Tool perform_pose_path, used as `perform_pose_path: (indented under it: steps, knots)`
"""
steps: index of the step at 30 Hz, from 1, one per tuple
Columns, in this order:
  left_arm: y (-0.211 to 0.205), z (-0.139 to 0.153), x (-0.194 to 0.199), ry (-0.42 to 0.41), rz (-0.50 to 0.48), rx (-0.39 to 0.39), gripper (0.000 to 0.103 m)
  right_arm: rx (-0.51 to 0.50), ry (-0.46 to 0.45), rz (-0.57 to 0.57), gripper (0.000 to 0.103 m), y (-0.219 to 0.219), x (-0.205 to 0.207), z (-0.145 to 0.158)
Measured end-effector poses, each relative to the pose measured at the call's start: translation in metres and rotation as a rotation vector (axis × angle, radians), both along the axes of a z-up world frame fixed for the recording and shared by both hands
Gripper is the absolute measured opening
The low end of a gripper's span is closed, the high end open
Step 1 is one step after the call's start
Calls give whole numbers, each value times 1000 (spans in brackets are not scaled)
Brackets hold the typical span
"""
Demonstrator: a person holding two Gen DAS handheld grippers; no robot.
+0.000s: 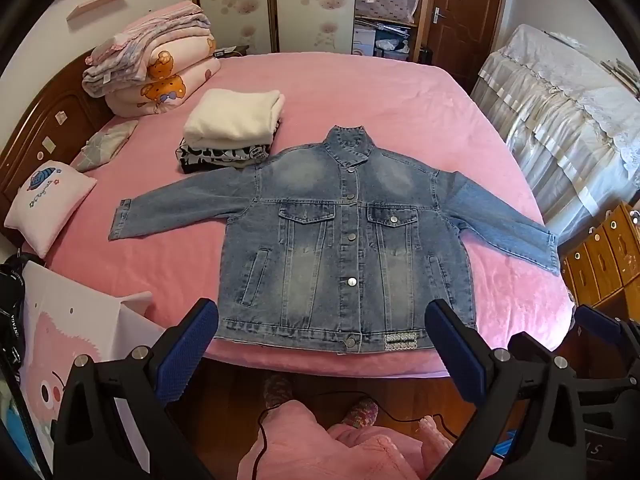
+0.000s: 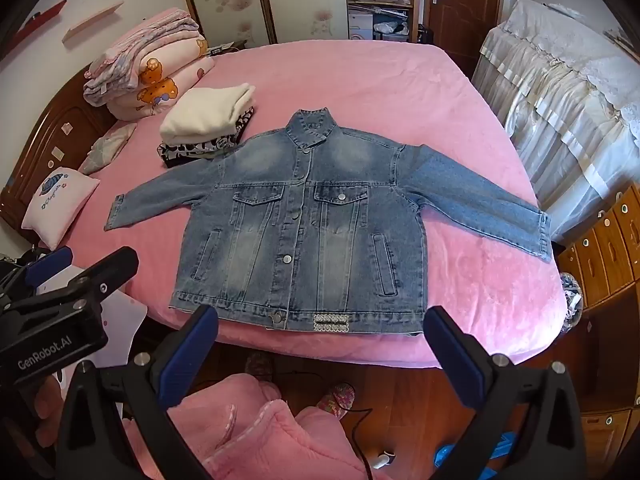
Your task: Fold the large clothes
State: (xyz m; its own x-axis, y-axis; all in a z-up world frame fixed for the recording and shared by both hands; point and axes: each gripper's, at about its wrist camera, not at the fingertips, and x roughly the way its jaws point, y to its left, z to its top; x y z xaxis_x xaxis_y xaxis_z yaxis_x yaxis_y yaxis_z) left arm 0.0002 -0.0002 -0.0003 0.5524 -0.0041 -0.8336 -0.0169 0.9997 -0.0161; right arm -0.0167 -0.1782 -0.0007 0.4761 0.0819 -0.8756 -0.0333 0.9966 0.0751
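Note:
A blue denim jacket (image 1: 344,240) lies flat and buttoned, front up, on the pink bed (image 1: 360,92), both sleeves spread out, hem at the near edge. It also shows in the right wrist view (image 2: 304,224). My left gripper (image 1: 322,312) is open and empty, held above the hem, off the bed's near edge. My right gripper (image 2: 322,316) is open and empty, also over the hem. The left gripper shows at the left of the right wrist view (image 2: 60,280); the right gripper's edge shows at the far right of the left wrist view (image 1: 600,332).
A stack of folded clothes, white on top (image 1: 236,120), sits left of the collar. Folded quilts (image 1: 160,60) and a pillow (image 1: 48,204) lie by the headboard. A lace-covered cabinet (image 1: 560,112) and wooden drawers (image 1: 604,252) stand right of the bed. A cable (image 1: 264,420) runs over the floor.

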Motion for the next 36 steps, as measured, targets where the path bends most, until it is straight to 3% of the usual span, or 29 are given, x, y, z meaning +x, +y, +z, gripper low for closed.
perform_pose_path:
  steps: [36]
  knots:
    - [-8,15,10,-42,-18,-12,102,-6,-20,-6,103,-7,14,3]
